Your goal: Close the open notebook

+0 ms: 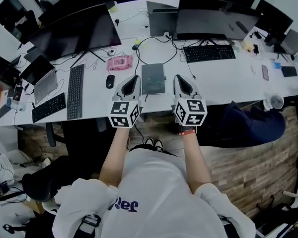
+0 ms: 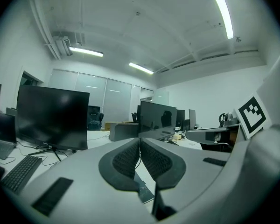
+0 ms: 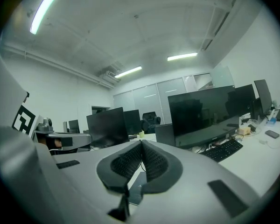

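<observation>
At the tips of the left gripper [image 2: 139, 143], the two ribbed pads are pressed flat together with nothing caught between them. The right gripper [image 3: 141, 147] matches it: its jaws are closed tight on each other and hold nothing. In both gripper views a dark slab lies on the desk below the jaws, just past them. This is the notebook [image 2: 143, 191].

Seen from the head view, the left gripper [image 1: 132, 79] and the right gripper [image 1: 181, 78] are held side by side over the near edge of the white desk [image 1: 223, 78]. They point away from the person, and a marker cube sits at the back of each. The notebook [image 1: 153, 78] lies flat on the desk between the two sets of tips. It shows as a dark grey rectangle with its cover down, so it is closed. Neither gripper appears to touch it.

Farther out:
- A black mouse [image 1: 110, 81] sits just left of the left gripper.
- A pink item [image 1: 120, 62] lies behind the mouse.
- A black keyboard [image 1: 75, 90] lies lengthwise further left.
- A second keyboard [image 1: 208, 53] sits behind and right of the notebook, with cables looping between them.
- Two large dark monitors — one at the left [image 1: 77, 31], one at the right [image 1: 216, 16] — stand at the back of the desk.
- A phone [image 1: 264, 72] lies well off to the right.
</observation>
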A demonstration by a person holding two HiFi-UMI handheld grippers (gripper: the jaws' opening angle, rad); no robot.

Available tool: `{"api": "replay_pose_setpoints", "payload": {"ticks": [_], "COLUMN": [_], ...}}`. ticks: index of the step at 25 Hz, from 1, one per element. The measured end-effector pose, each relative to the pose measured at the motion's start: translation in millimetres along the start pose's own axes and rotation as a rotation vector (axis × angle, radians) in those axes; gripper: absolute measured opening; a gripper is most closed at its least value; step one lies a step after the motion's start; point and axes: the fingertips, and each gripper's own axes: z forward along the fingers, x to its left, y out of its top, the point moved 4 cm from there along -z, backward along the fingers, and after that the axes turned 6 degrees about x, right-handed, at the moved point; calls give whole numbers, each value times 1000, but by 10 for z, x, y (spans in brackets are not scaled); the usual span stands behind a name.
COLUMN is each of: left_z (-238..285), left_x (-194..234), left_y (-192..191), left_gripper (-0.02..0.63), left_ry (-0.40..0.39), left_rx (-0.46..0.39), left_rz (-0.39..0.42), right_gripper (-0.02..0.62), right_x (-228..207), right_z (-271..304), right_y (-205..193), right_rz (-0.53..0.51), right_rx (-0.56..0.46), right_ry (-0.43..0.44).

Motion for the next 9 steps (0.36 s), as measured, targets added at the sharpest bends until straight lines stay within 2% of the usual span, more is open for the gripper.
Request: {"api": "replay_pose_setpoints", "payload": {"ticks": [9], "left_z": [74], "left_x": [111], "left_y": [2], "left_gripper": [25], "left_ry": [-79], "left_rx": [9], "left_rz": [-28], "right_gripper": [12], "right_x": [306], "right_z": [143], "right_y": [147], "right_rz": [-39], "right_rx": [15], "right_ry": [47]}}
